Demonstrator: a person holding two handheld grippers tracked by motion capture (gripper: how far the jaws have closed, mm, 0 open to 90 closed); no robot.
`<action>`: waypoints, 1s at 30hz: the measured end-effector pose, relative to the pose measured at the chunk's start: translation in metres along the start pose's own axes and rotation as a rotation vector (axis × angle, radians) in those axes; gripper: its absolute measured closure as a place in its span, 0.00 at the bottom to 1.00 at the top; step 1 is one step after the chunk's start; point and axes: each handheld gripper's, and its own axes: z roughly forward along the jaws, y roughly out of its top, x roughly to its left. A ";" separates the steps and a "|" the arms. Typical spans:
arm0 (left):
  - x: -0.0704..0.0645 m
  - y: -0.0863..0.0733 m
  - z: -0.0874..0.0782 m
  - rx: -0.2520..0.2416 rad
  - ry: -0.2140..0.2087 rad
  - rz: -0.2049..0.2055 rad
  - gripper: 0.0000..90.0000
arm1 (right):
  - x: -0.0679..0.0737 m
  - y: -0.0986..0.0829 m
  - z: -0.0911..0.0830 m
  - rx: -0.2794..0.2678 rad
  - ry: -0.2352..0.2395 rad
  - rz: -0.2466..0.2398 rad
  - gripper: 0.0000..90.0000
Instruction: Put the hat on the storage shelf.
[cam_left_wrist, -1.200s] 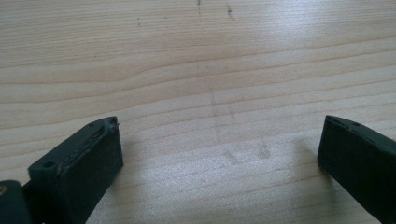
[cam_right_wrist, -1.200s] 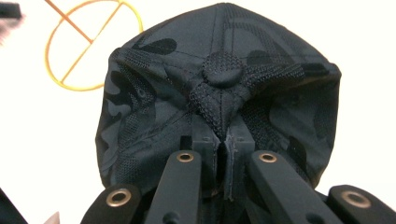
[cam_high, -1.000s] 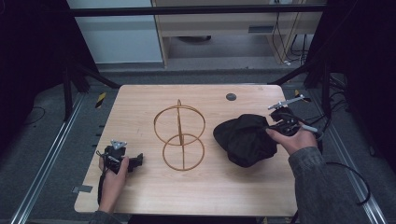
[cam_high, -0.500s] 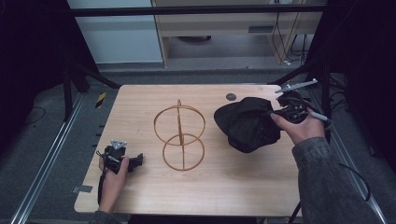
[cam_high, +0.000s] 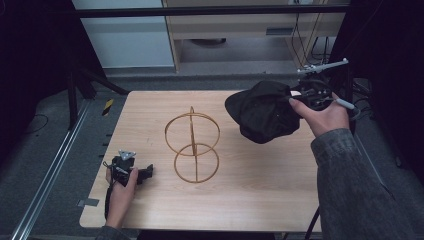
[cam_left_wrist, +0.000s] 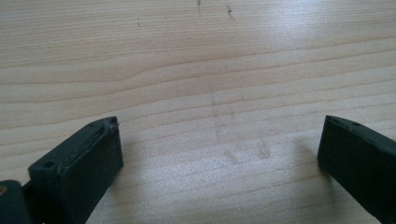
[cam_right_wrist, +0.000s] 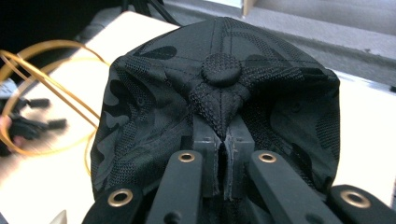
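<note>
The black camouflage cap (cam_right_wrist: 219, 116) is pinched between the jaws of the right gripper (cam_right_wrist: 223, 154), which are closed together on a fold of its mesh fabric just below the round top button (cam_right_wrist: 221, 70). The cap hangs from these jaws and spreads out in front of them; in the high view the cap (cam_high: 262, 112) is lifted above the far right part of the bench (cam_high: 250, 200), with the right hand (cam_high: 325, 117) around the right gripper (cam_high: 300, 97). Beyond the cap, to the left of the jaws, stands a wire stand of golden rings (cam_high: 192, 145) near the middle of the bench.

The left gripper (cam_high: 142, 172) lies low on the bench at the near left, held by the left hand (cam_high: 120, 187). Its jaws are wide apart and hold nothing; between them there is bare wood grain (cam_left_wrist: 219, 116).
</note>
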 end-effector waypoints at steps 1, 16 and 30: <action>0.000 0.000 0.000 0.000 0.000 0.000 0.00 | 0.000 0.000 0.000 0.000 0.000 0.000 0.96; 0.000 0.000 0.000 0.000 -0.001 0.000 0.00 | 0.047 0.050 -0.007 -0.088 0.073 -0.061 0.96; 0.000 0.000 0.000 0.000 -0.001 0.000 0.00 | 0.090 0.058 0.000 -0.096 0.167 -0.124 0.96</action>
